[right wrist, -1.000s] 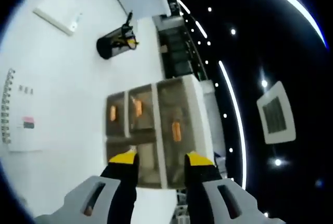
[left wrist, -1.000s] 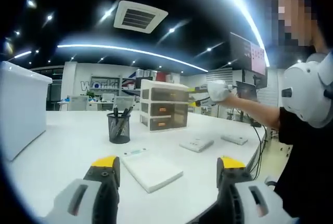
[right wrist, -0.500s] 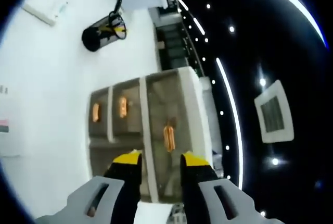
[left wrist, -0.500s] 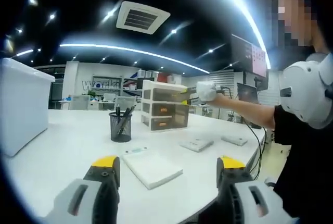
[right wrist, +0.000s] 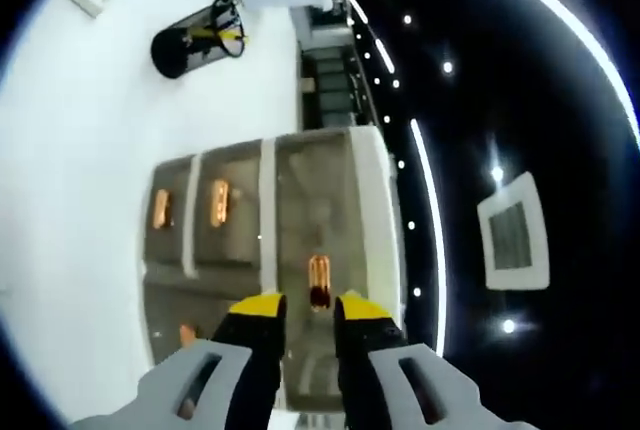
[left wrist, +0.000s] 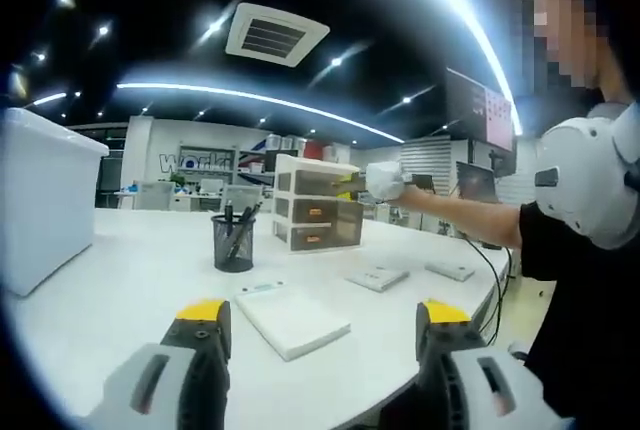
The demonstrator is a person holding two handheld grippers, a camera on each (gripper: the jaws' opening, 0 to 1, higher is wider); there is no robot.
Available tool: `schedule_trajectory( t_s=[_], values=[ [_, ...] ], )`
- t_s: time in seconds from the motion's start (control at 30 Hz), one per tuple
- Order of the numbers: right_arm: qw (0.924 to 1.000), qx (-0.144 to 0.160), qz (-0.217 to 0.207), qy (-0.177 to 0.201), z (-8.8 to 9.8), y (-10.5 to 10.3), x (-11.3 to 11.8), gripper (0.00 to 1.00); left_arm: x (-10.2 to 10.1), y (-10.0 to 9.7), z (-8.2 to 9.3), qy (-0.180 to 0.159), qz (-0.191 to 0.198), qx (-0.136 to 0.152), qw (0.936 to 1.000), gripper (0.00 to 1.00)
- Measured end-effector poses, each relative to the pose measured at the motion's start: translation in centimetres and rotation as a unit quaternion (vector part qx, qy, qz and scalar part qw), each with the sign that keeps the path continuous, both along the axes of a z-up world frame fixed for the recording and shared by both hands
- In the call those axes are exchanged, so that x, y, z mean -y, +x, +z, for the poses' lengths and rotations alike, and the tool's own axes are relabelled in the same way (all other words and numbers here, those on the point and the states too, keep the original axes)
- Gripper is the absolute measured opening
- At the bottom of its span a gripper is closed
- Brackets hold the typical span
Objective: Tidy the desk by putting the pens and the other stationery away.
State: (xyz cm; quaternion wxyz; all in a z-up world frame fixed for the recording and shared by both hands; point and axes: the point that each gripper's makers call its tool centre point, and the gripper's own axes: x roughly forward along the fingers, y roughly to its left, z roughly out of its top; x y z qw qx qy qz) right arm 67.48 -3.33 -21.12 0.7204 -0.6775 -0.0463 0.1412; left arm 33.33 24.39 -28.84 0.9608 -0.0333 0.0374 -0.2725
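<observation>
A small white drawer unit [left wrist: 318, 212] with three translucent drawers and orange handles stands at the back of the white desk [left wrist: 130, 300]. My right gripper [right wrist: 309, 307] is at the top drawer's handle [right wrist: 319, 280]. Its jaws are narrowly apart, one on each side of the handle's near end, not pressing it. This gripper [left wrist: 362, 183] also shows in the left gripper view, at the unit's top drawer. A black mesh pen holder [left wrist: 233, 242] [right wrist: 195, 40] holds several pens. My left gripper [left wrist: 325, 312] hovers open over the desk's near edge, with nothing held, just short of a white notepad [left wrist: 292, 318].
A large white box [left wrist: 45, 200] stands at the desk's left. Two small flat white items [left wrist: 378, 277] [left wrist: 450, 270] lie right of the notepad. The person's arm [left wrist: 470, 215] reaches across the right side. Cables hang off the desk's right edge.
My right gripper has moved in on the drawer unit, from its lower part up to the top drawer's handle, and its jaws have narrowed. My left gripper has barely moved.
</observation>
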Motion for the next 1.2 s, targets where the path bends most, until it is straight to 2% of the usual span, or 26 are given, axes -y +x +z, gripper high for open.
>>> schedule_trajectory(
  t_s=[0.2,0.43,0.9,1.2],
  values=[
    [0.9992,0.028,-0.003,-0.026,0.2,0.3,0.1,0.12,0.0,0.0,0.0,-0.001,-0.001,-0.001,1.0000,0.74],
    [0.9984,0.041,-0.001,-0.038,0.6,0.6,0.2,0.08,0.3,0.2,0.1,-0.005,-0.008,-0.004,0.9999,0.74],
    [0.9973,0.048,0.009,-0.055,0.5,0.7,0.2,0.06,1.6,0.5,0.9,0.003,-0.026,-0.001,0.9997,0.73],
    [0.9973,0.045,0.013,-0.057,0.5,-0.5,0.4,0.05,2.2,0.2,1.2,0.005,-0.033,0.003,0.9994,0.73]
  ],
)
